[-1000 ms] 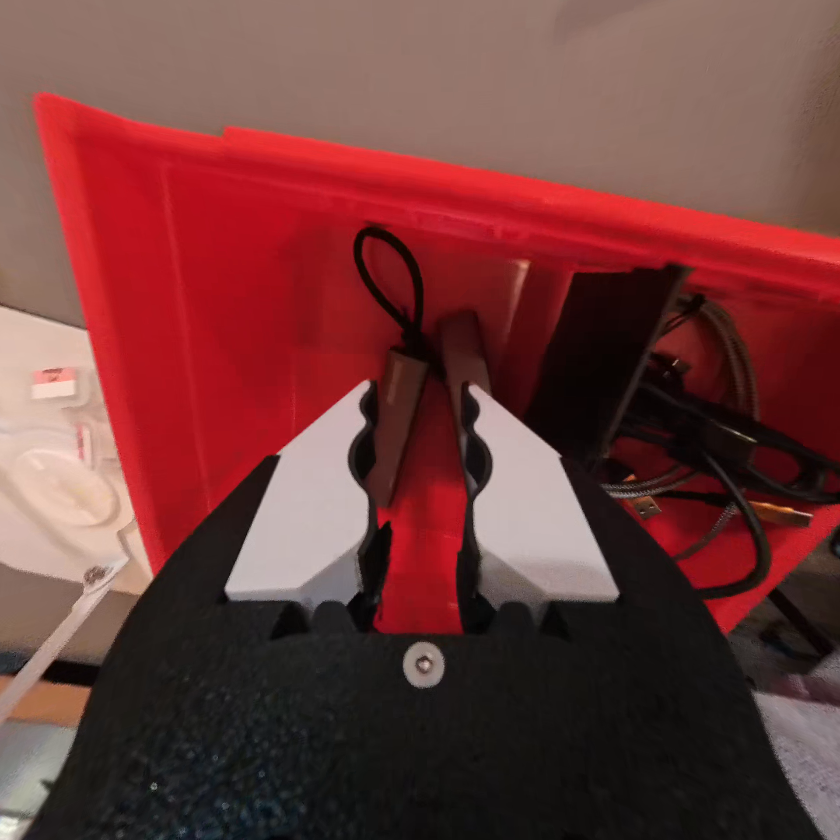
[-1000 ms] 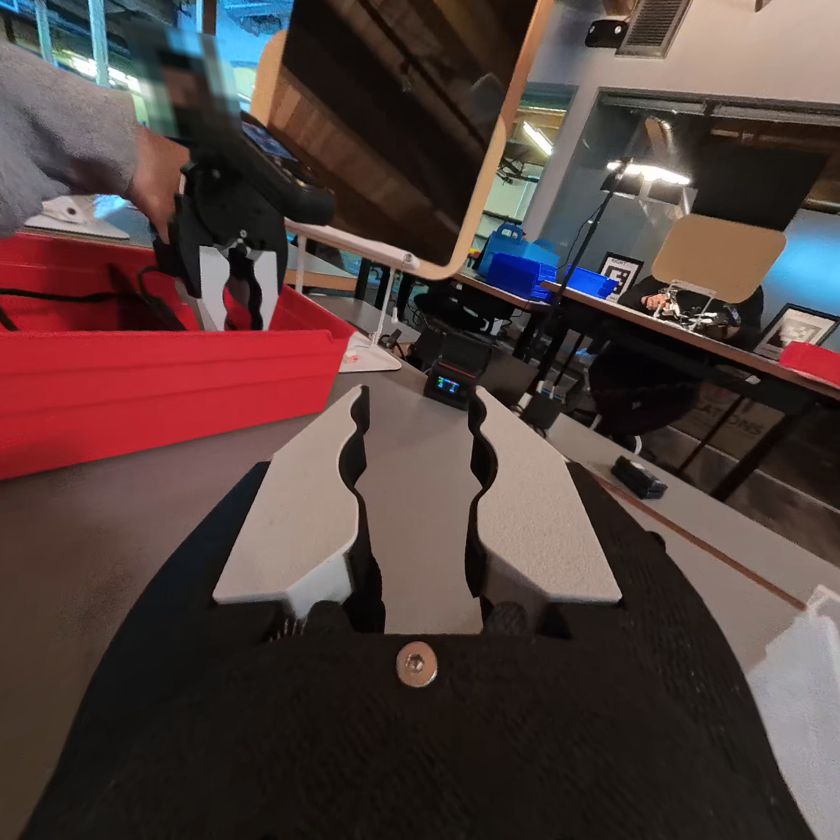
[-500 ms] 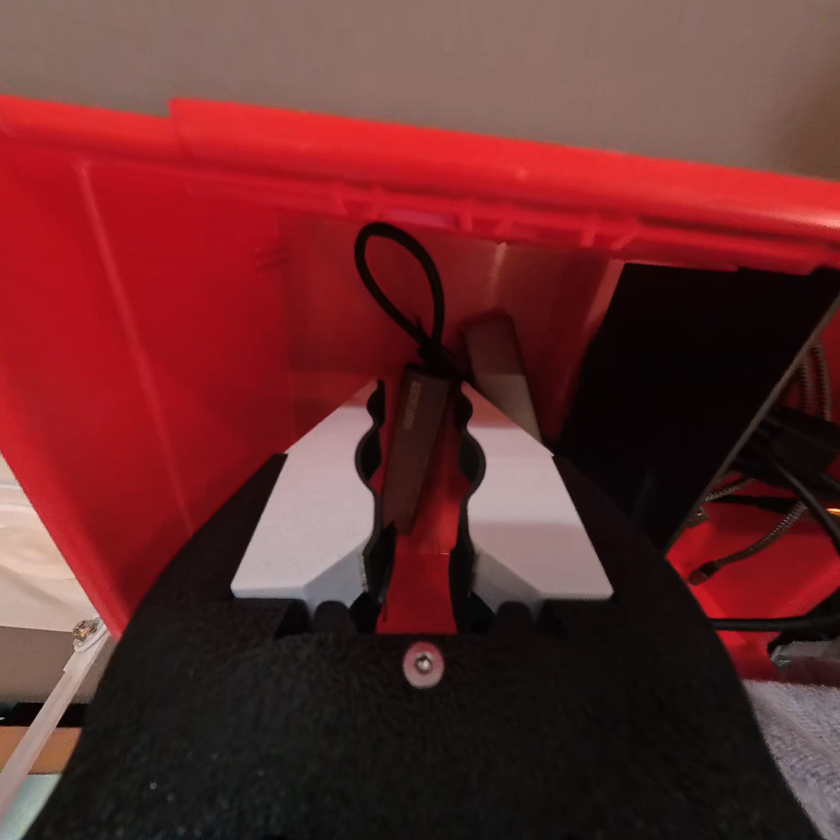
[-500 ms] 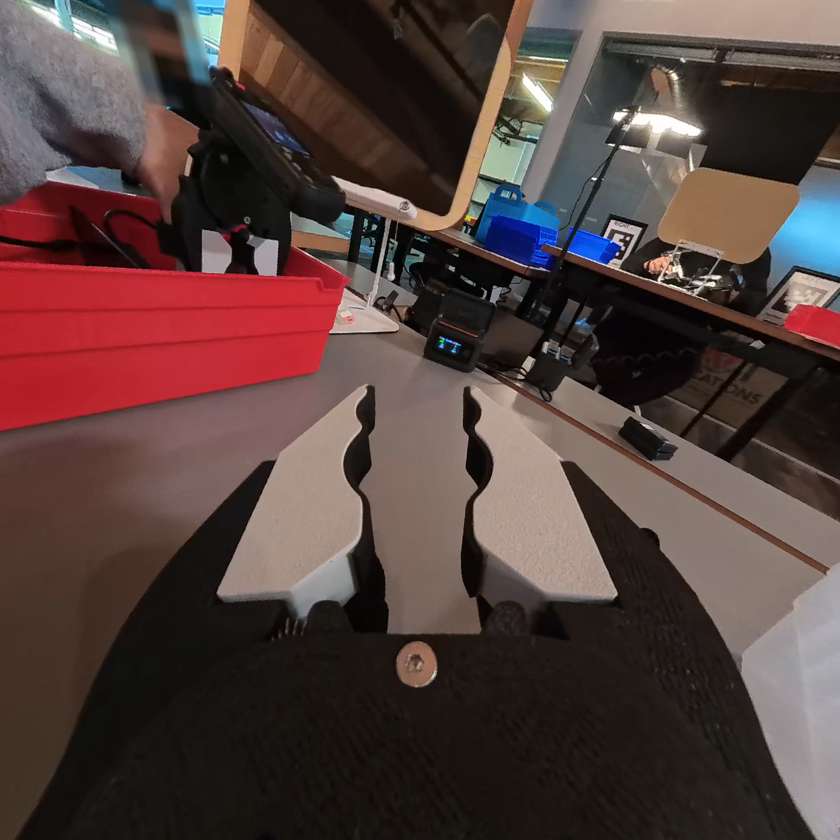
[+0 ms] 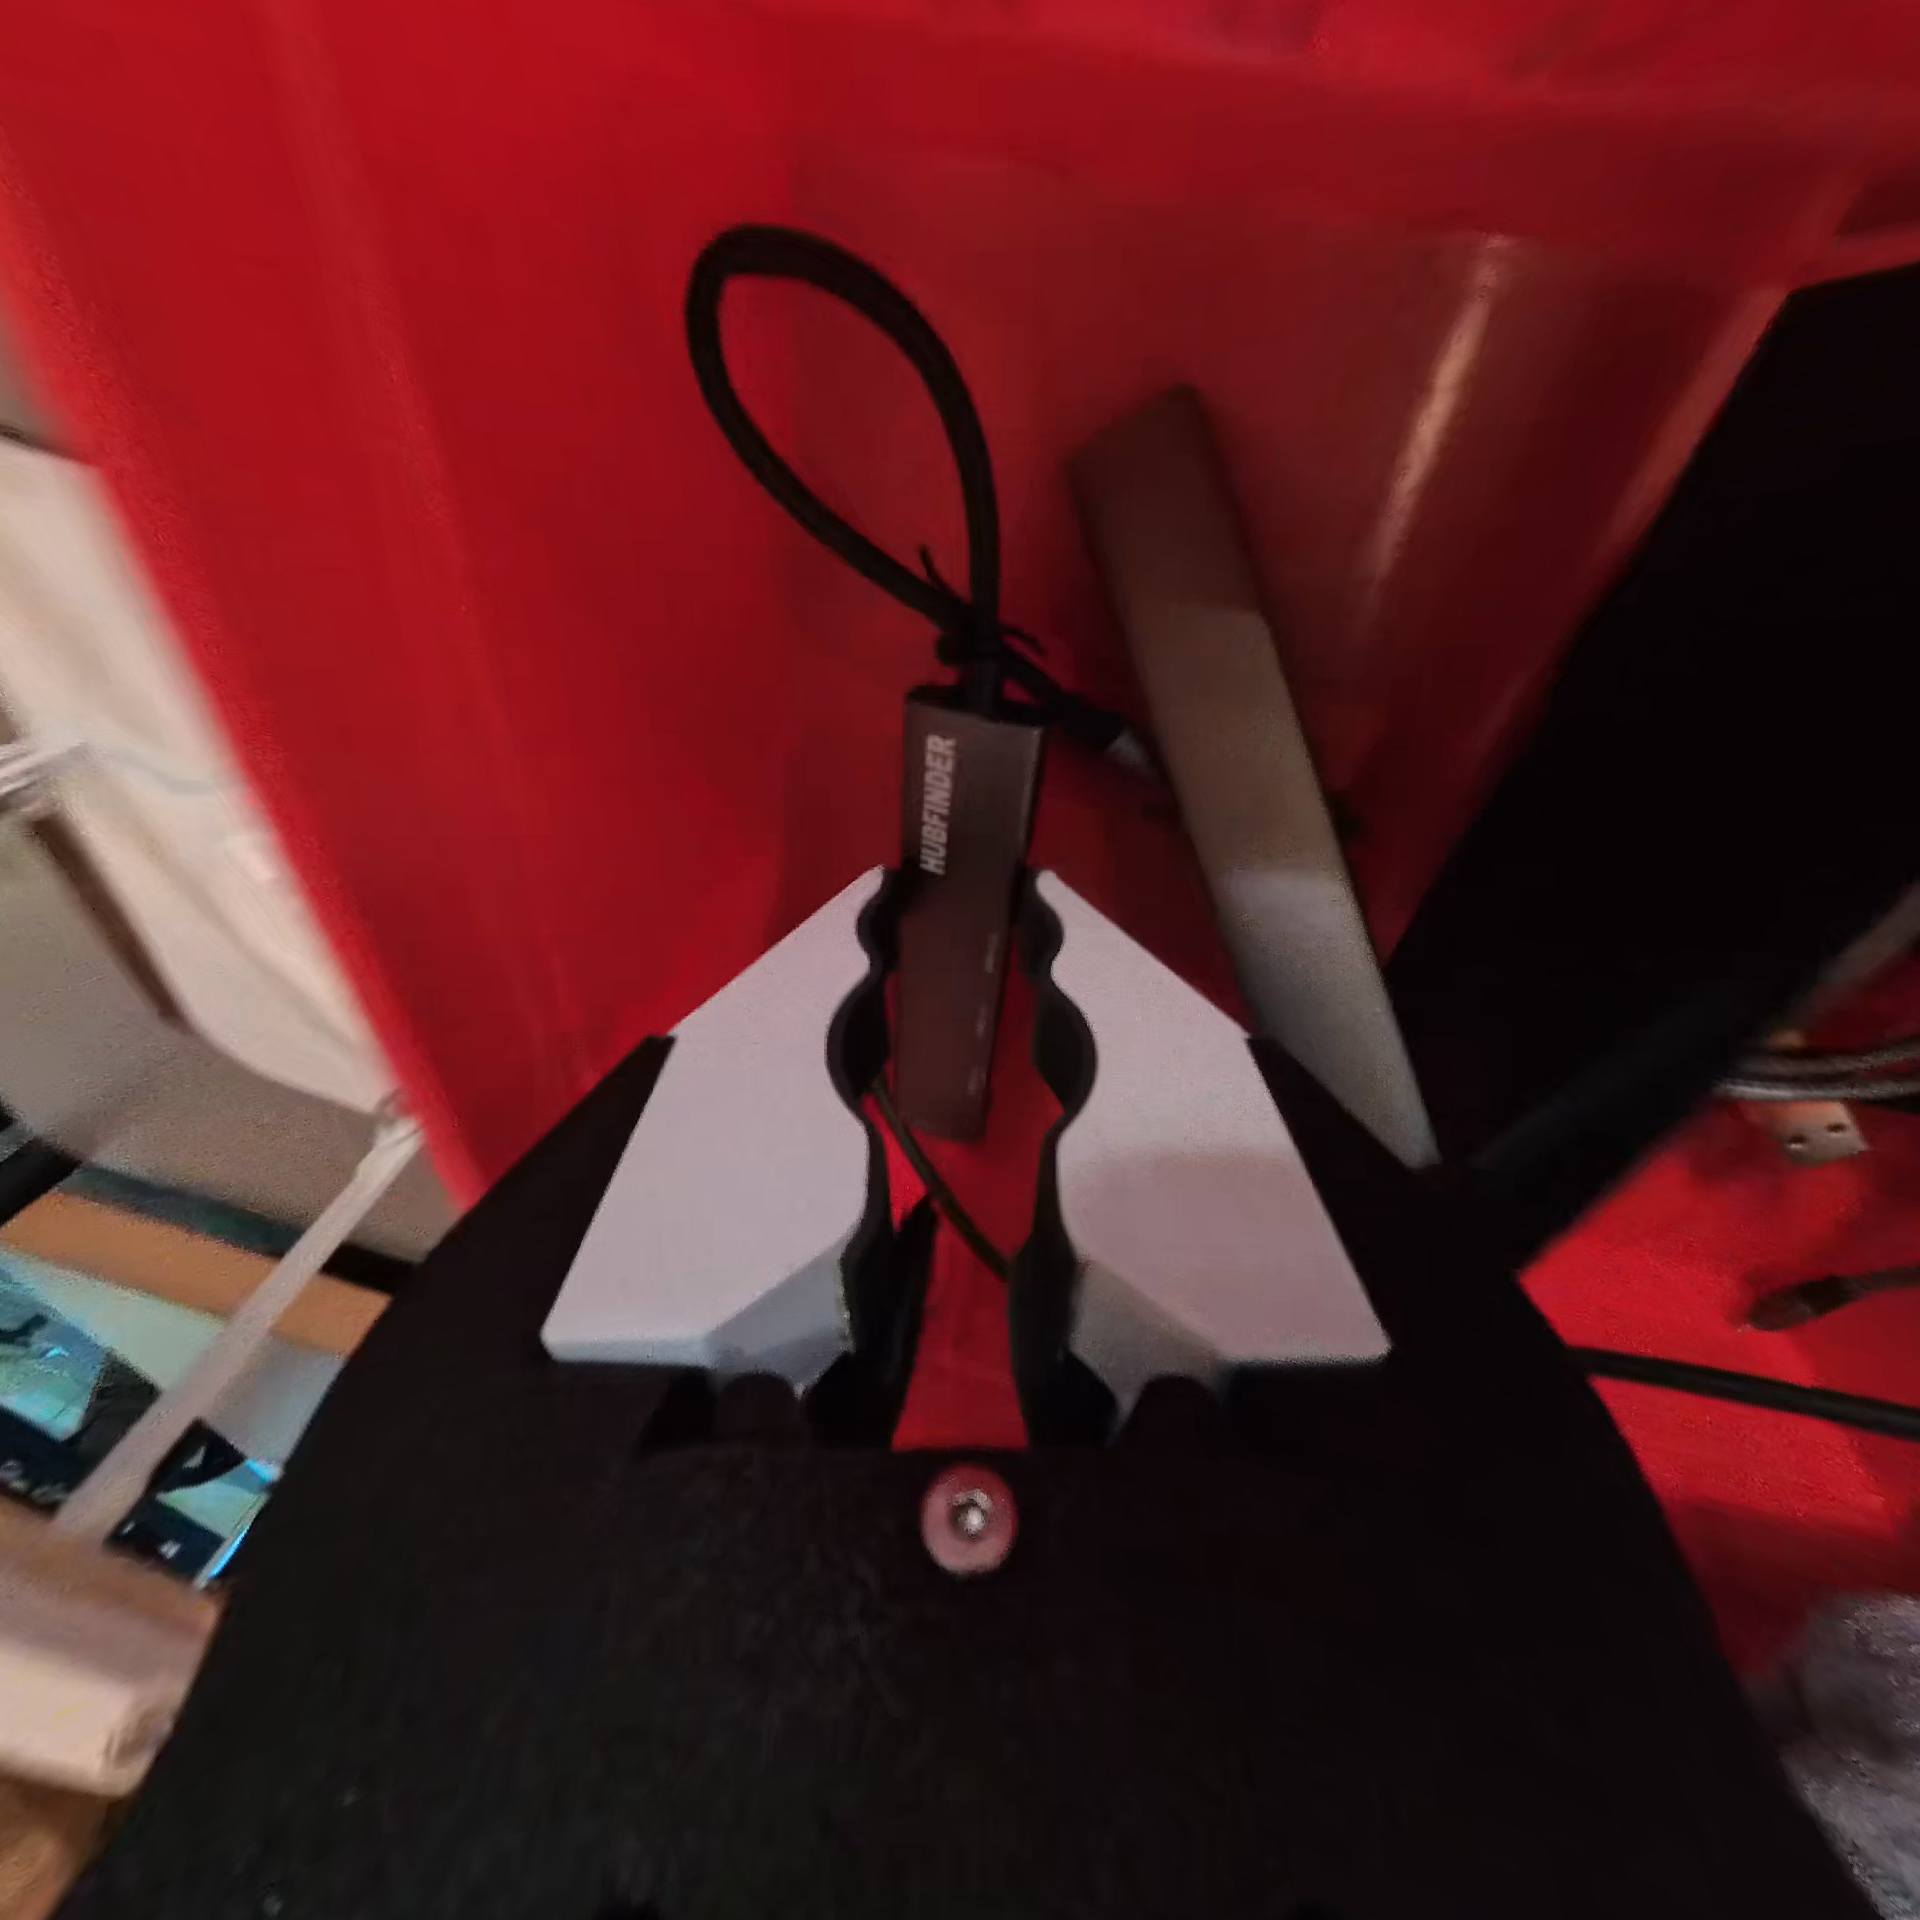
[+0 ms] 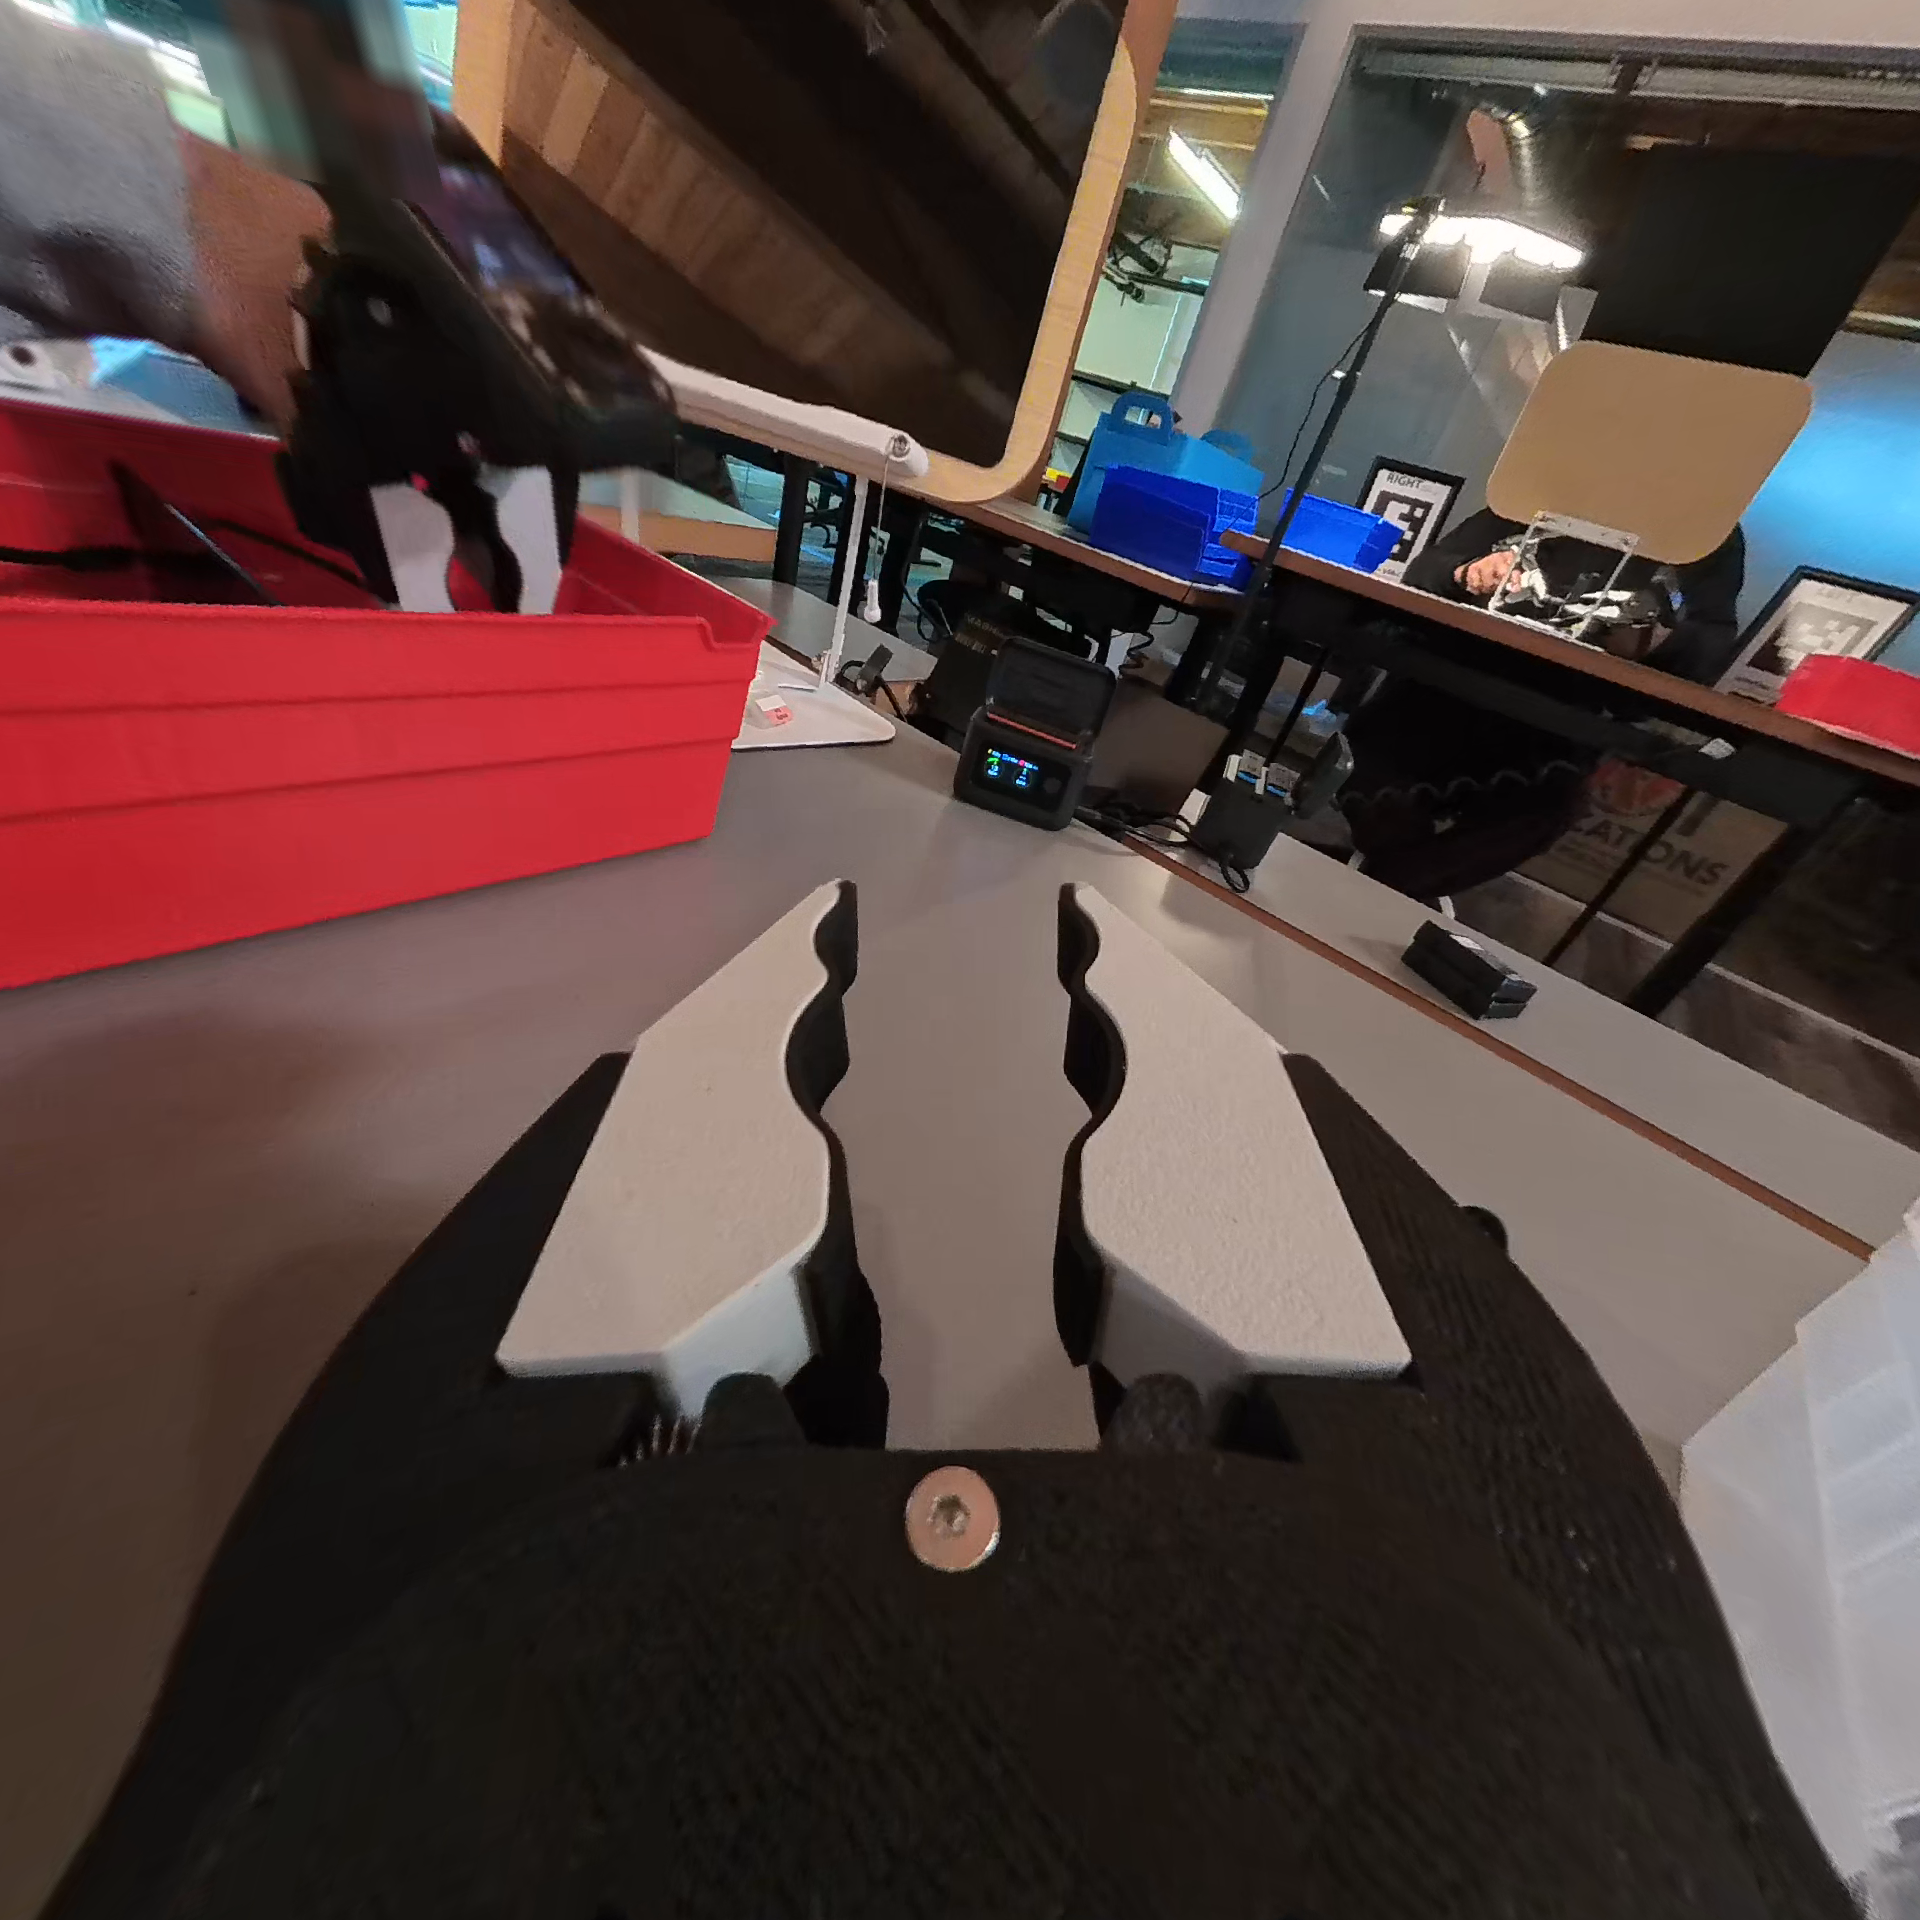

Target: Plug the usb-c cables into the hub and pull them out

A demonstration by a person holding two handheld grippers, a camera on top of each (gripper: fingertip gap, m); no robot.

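Left wrist view: the left gripper [image 5: 961, 883] points down into the red bin [image 5: 468, 468], its jaws drawn in narrow on either side of the hub [image 5: 961, 914]. The fingertips [image 5: 821, 956] look to be touching the hub's edges, but whether they press on it I cannot tell. The hub is a slim dark grey bar lying on the bin floor, with pale lettering along one side; its short black cable [image 5: 831, 416] loops up against the bin wall and is tied at the hub's end. A second grey bar [image 5: 1247, 748] lies just beside it on the right, and more cables [image 5: 1818, 1070] sit farther right in the bin.

In the right wrist view a hand [image 6: 239, 270] holds the left gripper [image 6: 478, 551] tilted down over the bin [image 6: 364, 727]. The right gripper [image 6: 956, 914] hovers low over the grey table [image 6: 260, 1143], jaws apart and empty, well away from the bin. A small black device [image 6: 1023, 748] with a lit screen stands farther off on the table.
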